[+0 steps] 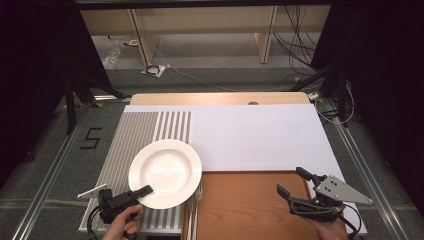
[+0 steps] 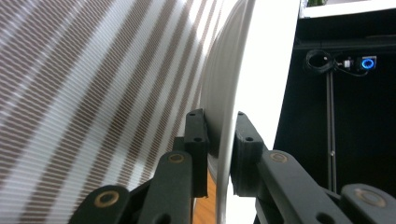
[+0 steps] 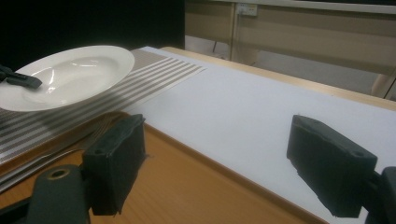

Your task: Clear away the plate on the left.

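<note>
A white deep plate (image 1: 165, 172) hangs slightly tilted above the striped mat (image 1: 130, 135) at the left of the table. My left gripper (image 1: 145, 191) is shut on the plate's near rim, one jaw above it and one below. In the left gripper view the plate's rim (image 2: 224, 93) runs edge-on between the two pads (image 2: 196, 135) of the left gripper (image 2: 220, 130). My right gripper (image 1: 290, 180) stands open over the brown board (image 1: 245, 205), nothing between its jaws. The right gripper view looks past the open right gripper (image 3: 222, 158) to the plate (image 3: 65, 77) at far left.
A white sheet (image 1: 260, 135) covers the middle and right of the table. Cutlery, a fork (image 1: 197, 195) among it, lies along the seam between mat and brown board, just right of the plate. The same cutlery (image 3: 46, 154) lies near the right gripper's left jaw.
</note>
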